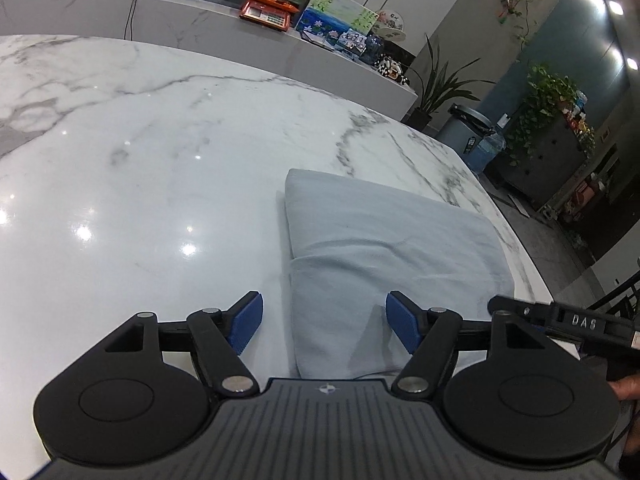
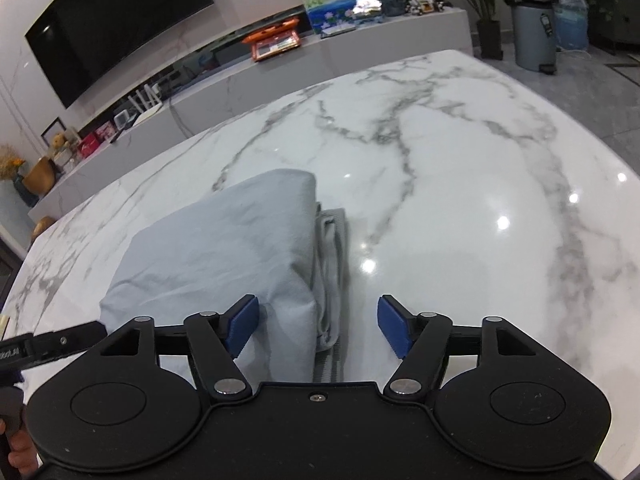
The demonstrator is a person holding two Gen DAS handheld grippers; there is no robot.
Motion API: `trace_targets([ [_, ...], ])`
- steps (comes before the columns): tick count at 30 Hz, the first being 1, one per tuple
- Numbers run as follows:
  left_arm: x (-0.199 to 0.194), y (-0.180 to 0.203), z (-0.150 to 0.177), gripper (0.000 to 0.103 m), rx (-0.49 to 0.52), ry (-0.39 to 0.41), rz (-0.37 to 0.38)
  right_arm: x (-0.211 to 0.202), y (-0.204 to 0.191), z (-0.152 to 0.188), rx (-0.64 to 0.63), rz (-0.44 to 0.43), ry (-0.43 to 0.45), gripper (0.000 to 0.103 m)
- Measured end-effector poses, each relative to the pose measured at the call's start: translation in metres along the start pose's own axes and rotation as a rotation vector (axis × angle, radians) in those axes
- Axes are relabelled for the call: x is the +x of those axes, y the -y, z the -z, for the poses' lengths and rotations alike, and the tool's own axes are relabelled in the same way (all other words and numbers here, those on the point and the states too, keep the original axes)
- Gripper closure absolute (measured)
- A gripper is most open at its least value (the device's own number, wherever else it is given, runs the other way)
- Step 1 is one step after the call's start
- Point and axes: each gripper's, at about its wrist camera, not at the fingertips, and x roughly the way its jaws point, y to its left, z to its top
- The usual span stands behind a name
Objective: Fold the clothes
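Note:
A light blue-grey garment (image 1: pixel 384 240) lies folded into a thick rectangle on the white marble table (image 1: pixel 160 160). My left gripper (image 1: pixel 325 314) hovers over its near left edge, open, blue pads (image 1: pixel 246 324) clear of the cloth. In the right wrist view the same folded garment (image 2: pixel 224 240) shows stacked layers along its right side. My right gripper (image 2: pixel 318 318) is open over that near right corner, with the fabric between the jaws but not pinched. Each view catches the side of the other gripper: the right gripper (image 1: pixel 568 322) and the left gripper (image 2: pixel 52 344).
The table's right edge (image 1: pixel 532 280) runs close beside the garment. Behind the table stands a long low white counter (image 2: pixel 360 52) with an orange scale (image 2: pixel 276 42) and a painting (image 2: pixel 340 4). A grey bin (image 2: pixel 532 24), potted plants (image 1: pixel 552 100) and a wall television (image 2: pixel 116 20) lie beyond.

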Motion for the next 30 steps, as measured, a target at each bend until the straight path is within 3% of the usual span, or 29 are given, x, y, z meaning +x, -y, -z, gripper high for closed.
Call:
trace_targets([
  [9, 0.008, 0.007, 0.002, 0.036, 0.012, -0.011, 0.044, 0.002, -0.004, 0.002, -0.011, 0.008, -0.002, 0.033],
  [18, 0.016, 0.017, 0.004, 0.039, 0.069, -0.006, 0.035, 0.01, -0.022, 0.004, -0.098, 0.008, -0.019, 0.033],
  [24, 0.015, 0.021, 0.007, 0.049, 0.116, -0.015, 0.005, 0.013, -0.034, 0.006, -0.164, 0.033, -0.036, 0.036],
  [26, 0.015, 0.02, 0.007, 0.059, 0.118, -0.017, -0.003, 0.013, -0.035, 0.007, -0.178, 0.036, -0.039, 0.038],
  [30, 0.014, 0.018, 0.008, 0.073, 0.109, -0.029, 0.002, 0.011, -0.04, 0.008, -0.216, 0.03, -0.03, 0.054],
])
